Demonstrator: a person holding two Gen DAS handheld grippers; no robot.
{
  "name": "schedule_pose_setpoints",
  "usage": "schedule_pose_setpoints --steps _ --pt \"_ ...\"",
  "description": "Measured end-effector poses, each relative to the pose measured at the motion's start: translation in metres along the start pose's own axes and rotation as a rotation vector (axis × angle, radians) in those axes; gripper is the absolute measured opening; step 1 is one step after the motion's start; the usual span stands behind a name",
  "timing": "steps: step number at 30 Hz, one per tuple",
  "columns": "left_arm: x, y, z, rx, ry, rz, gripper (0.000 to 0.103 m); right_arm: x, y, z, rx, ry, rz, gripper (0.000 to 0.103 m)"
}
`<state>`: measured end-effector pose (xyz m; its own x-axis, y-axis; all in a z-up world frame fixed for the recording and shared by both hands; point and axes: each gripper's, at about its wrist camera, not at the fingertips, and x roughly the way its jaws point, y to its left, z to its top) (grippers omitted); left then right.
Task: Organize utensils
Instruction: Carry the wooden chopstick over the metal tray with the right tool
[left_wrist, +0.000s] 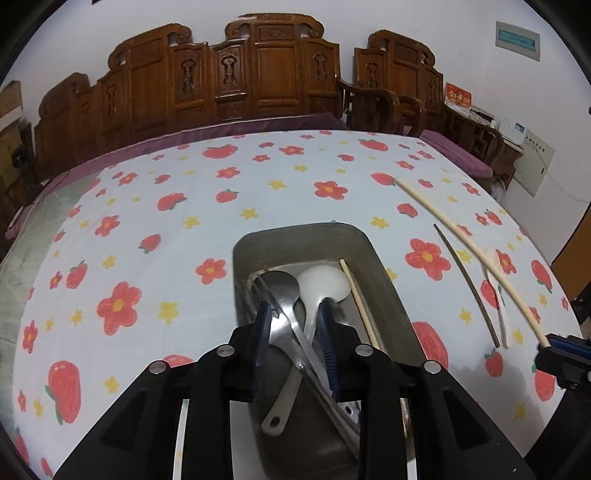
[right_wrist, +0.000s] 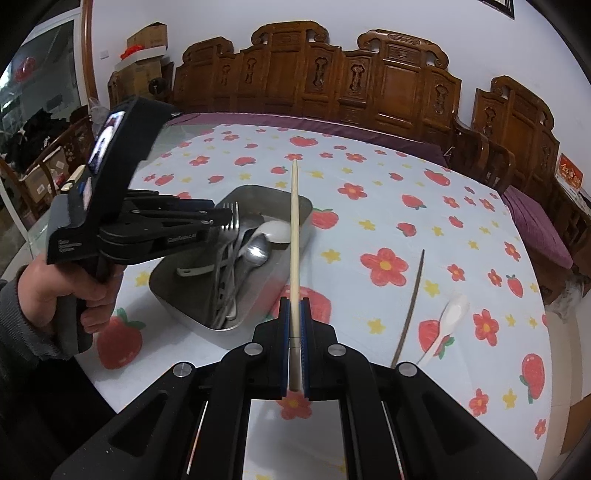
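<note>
The desk (left_wrist: 155, 236), under a white cloth printed with red flowers and strawberries, carries a rectangular metal tray (left_wrist: 384, 288) at lower centre, filled with steel spoons, a white ladle and forks. Above it the left hand-held gripper (left_wrist: 293, 314) hangs narrowly parted, gripping nothing. The right hand-held gripper (right_wrist: 294, 334) clamps a pale wooden chopstick (right_wrist: 294, 236), which points up-frame over the tray's right edge.

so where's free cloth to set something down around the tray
Left of the metal tray the flowered tablecloth is bare, and beyond it toward the wooden bench. Right of the tray is crowded: dark chopstick, white spoon, and right gripper holding a pale chopstick.
</note>
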<state>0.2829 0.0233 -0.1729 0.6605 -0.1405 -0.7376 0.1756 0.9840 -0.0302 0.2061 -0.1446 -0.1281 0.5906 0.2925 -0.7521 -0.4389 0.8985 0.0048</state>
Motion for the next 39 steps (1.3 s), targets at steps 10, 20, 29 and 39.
schedule_pose_setpoints --steps 10,20,29,39 --pt "-0.041 0.014 -0.004 -0.017 -0.073 0.014 0.048 0.004 0.016 0.005 0.012 -0.006 0.042 0.006" --pt "-0.065 0.026 -0.006 -0.052 -0.115 0.042 0.074 0.015 0.024 0.016 0.021 0.011 0.076 0.006" --pt "-0.068 0.050 -0.003 -0.097 -0.127 0.077 0.089 0.047 0.030 0.022 0.064 0.073 0.114 0.006" --pt "-0.069 0.074 0.000 -0.152 -0.127 0.087 0.090 0.089 0.037 0.030 0.164 0.132 0.162 0.006"
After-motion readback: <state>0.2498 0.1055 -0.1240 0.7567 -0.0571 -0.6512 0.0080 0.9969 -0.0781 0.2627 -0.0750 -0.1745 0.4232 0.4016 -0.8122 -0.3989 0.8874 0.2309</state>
